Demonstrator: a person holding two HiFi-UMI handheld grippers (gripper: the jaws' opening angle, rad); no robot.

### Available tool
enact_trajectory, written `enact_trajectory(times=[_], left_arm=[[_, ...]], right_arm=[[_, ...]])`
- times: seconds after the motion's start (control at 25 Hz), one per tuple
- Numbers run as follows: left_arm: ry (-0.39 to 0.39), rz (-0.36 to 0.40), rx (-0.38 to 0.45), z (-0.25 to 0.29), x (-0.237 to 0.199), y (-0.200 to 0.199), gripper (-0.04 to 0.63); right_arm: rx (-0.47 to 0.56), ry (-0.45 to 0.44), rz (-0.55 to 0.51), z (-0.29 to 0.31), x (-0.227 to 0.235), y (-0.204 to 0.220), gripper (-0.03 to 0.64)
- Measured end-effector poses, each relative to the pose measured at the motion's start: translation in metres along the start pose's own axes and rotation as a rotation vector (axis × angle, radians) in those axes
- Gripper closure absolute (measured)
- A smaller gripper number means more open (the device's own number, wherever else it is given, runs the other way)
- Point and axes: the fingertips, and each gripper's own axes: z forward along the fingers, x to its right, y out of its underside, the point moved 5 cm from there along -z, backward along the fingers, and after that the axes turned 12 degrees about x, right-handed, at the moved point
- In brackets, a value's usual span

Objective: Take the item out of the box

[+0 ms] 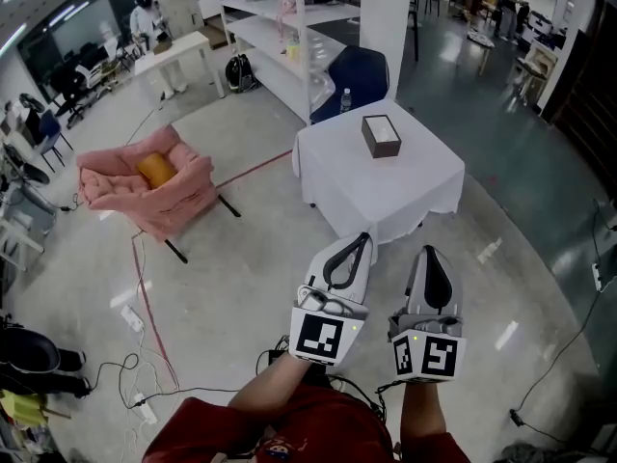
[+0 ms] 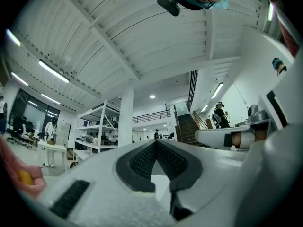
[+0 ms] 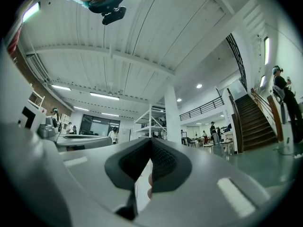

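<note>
So, box (image 1: 382,135): dark sides and a pale top; it stands on the table close to the far corner, well back from the near corner. What lies inside cannot be made out.
Table (image 1: 386,196): square, draped in a white cloth that hangs to the floor; one corner points toward the person.
Left gripper (image 1: 362,238): held out above the floor, well short of the table's near corner. In the left gripper view its tips (image 2: 155,141) meet, with nothing between the jaws.
Right gripper (image 1: 431,251): just beside the left one, also short of the table, and apart from the box. In the right gripper view the jaws (image 3: 152,139) are closed together and empty.
Bottle (image 1: 345,99): upright on the floor beyond the table's far-left edge.
Blue chair (image 1: 362,73): behind the table, beside the bottle.
Pink armchair (image 1: 183,196): well to the left of the table, with an orange cushion (image 1: 155,169) on its seat.
</note>
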Motion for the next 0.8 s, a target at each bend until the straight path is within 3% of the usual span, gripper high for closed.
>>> enact_trajectory(times=[0.32,0.8], left_arm=[[0.025,0.006,0.003,0.037,-0.022,0.027,0.594],[0.019,-0.008,0.009,0.108,-0.099,0.067,0.594]], right_arm=[[-0.011,0.017,-0.023,0.044,0.011,0.023,0.617],[-0.032,0.011,-0.041,0.146,0.013,0.066,0.617]])
